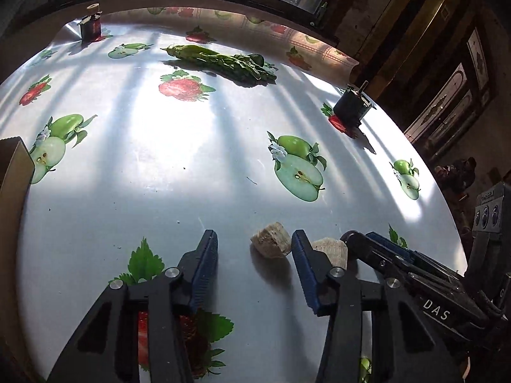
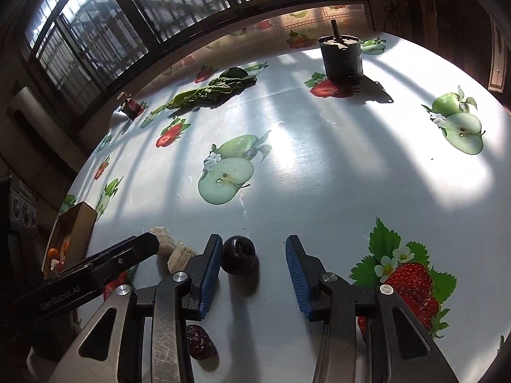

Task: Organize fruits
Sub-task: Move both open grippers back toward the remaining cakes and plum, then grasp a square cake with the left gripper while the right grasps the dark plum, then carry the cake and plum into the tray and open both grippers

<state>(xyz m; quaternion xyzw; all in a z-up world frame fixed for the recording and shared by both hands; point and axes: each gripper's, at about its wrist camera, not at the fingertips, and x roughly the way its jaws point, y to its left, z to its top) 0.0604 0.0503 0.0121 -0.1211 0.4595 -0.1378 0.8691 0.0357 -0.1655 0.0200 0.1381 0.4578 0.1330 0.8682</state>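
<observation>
My left gripper [image 1: 254, 243] is open and empty, low over the table. A pale beige chunk [image 1: 271, 239] lies between its fingertips, and a second beige chunk [image 1: 331, 250] lies just right of its right finger. My right gripper [image 2: 254, 249] is open, with a dark round plum [image 2: 239, 255] on the table between the fingers, against the left one. A wrinkled dark date [image 2: 199, 341] lies below its left finger. The two beige chunks [image 2: 179, 257] show to its left, partly behind the left gripper's finger [image 2: 134, 249]. The right gripper's finger [image 1: 383, 249] shows in the left wrist view.
A bundle of leafy greens [image 1: 223, 62] lies at the far side of the table. A dark cylinder [image 2: 341, 59] stands at the far right, a small dark spool [image 1: 91, 25] at the far left. A cardboard box [image 2: 72, 233] with orange fruit sits at the left edge.
</observation>
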